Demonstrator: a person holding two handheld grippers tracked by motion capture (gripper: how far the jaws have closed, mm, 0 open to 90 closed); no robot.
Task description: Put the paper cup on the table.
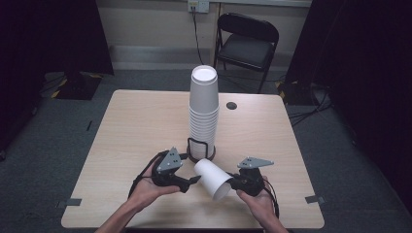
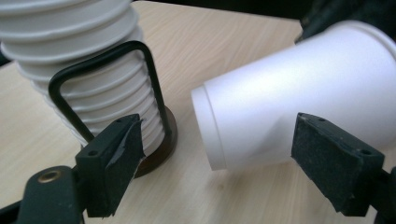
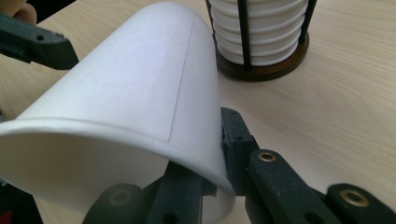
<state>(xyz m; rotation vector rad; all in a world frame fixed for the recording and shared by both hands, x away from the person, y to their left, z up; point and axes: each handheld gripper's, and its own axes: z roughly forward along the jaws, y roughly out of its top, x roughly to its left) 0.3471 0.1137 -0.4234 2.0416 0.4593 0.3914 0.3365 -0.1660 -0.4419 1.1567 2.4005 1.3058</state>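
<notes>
Firstly, logged 1 white paper cup (image 1: pixel 212 178) near the front edge of the wooden table (image 1: pixel 136 126), at 6 o'clock from the stack. Lay on its side in the high view, base toward 11 o'clock, open mouth toward 5 o'clock.

Next, recorded the right gripper (image 1: pixel 234 183) at 3 o'clock of the cup: clenched on the cup wall at the rim, 1 jaw outside the wall, the other under the lip, as seen in the right gripper view.

Then noted the left gripper (image 1: pixel 193 180) at 9 o'clock of the cup: released, 2 jaws standing apart, with the cup's base ahead between them and no pad pressing on it, as seen in the left gripper view.

Also listed 1 tall stack of white cups (image 1: pixel 203 111), upright in a black wire holder (image 1: pixel 200 150) on a dark round base, at 12 o'clock from the held cup and just clear of it.

Lastly, entered 1 folding chair (image 1: pixel 248 41) beyond the table at 12 o'clock.
</notes>
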